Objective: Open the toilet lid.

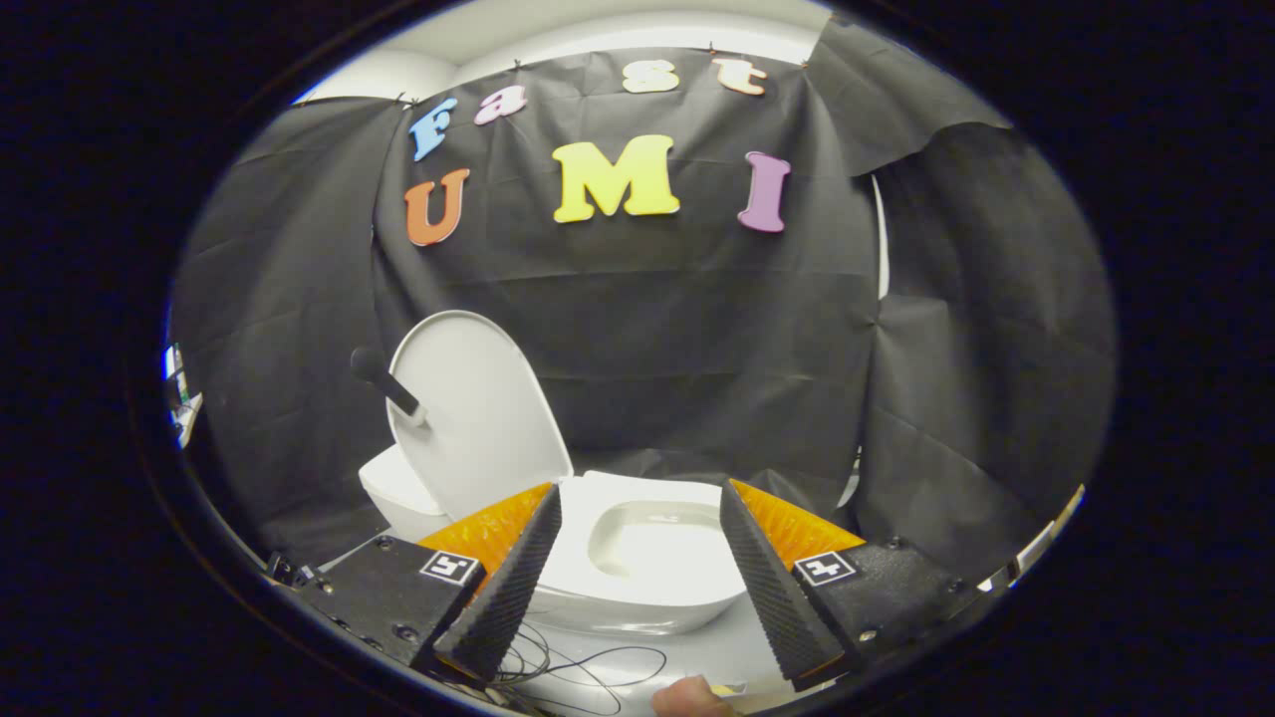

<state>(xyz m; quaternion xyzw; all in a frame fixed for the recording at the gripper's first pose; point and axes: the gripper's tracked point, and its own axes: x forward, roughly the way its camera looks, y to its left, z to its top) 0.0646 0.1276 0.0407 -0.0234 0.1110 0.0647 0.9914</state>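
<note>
A white toilet [637, 588] stands on the floor just ahead of my fingers, its bowl showing between them. Its white lid [478, 408] is raised, standing upright and leaning toward the tank [398, 498] behind the left finger. A dark handle [386, 383] sticks out from the lid's face. My gripper [642, 508] is open, the fingers wide apart with nothing between them, held back from the lid and a little above the seat.
Black cloth walls close in behind and on both sides of the toilet. Thin dark cables [588, 667] lie on the pale floor under the fingers. A fingertip of a hand [692, 697] shows below the gripper.
</note>
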